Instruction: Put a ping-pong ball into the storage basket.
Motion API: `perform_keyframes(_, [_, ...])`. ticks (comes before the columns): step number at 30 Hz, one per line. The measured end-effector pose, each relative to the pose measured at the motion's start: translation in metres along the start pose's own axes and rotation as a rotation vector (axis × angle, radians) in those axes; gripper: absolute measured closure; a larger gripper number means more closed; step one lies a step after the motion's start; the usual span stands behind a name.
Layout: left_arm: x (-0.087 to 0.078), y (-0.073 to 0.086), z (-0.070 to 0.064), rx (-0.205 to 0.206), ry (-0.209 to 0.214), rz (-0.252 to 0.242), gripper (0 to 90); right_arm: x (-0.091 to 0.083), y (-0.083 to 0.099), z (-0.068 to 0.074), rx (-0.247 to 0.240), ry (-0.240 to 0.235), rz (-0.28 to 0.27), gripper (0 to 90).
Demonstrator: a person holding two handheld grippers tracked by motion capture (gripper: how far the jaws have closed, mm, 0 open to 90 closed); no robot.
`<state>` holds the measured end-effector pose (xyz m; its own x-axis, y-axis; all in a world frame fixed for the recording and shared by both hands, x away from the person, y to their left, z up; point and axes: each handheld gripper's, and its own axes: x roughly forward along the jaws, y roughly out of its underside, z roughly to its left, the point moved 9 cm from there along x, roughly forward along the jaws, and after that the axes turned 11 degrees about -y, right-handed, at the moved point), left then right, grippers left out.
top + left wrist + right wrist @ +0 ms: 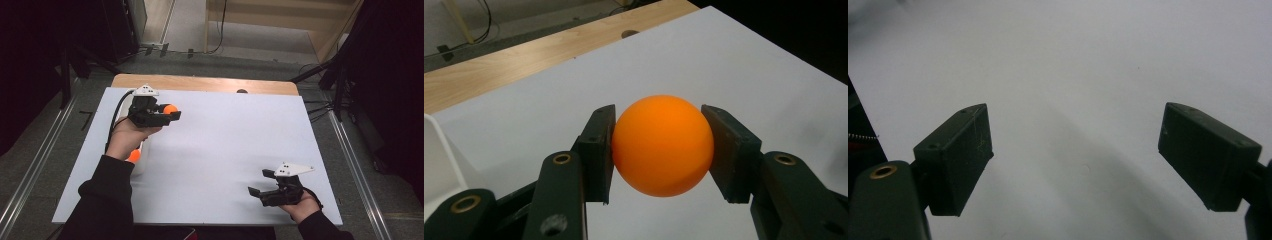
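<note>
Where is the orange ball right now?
The orange ball is pinched in the left tool, held above the far left part of the white table in the high view.

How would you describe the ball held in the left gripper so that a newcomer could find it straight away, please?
Start at the white sheet covering the table and go to its far left corner, where the left gripper is held above it. The orange ball is clamped between its two black jaws. A second orange ball lies nearer, in a white tray by the person's wrist, ungripped.
</note>
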<state>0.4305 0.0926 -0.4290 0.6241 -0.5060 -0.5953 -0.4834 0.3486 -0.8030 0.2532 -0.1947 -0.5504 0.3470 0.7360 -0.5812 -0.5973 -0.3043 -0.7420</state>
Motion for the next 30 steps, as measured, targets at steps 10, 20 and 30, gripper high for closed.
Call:
perform_keyframes(10, [-0.006, 0.004, 0.011, -0.012, -0.023, -0.003, 50.7, 0.000, 0.000, 0.000, 0.004, 0.001, 0.003, 12.5])
perform_keyframes(20, [-0.009, 0.008, 0.019, -0.030, -0.037, -0.004, 50.7, 0.000, 0.000, 0.000, 0.001, -0.001, 0.003, 12.5])
perform_keyframes(30, [-0.012, 0.011, 0.028, -0.049, -0.061, -0.006, 50.7, 0.000, 0.000, 0.000, 0.002, 0.001, 0.001, 12.5])
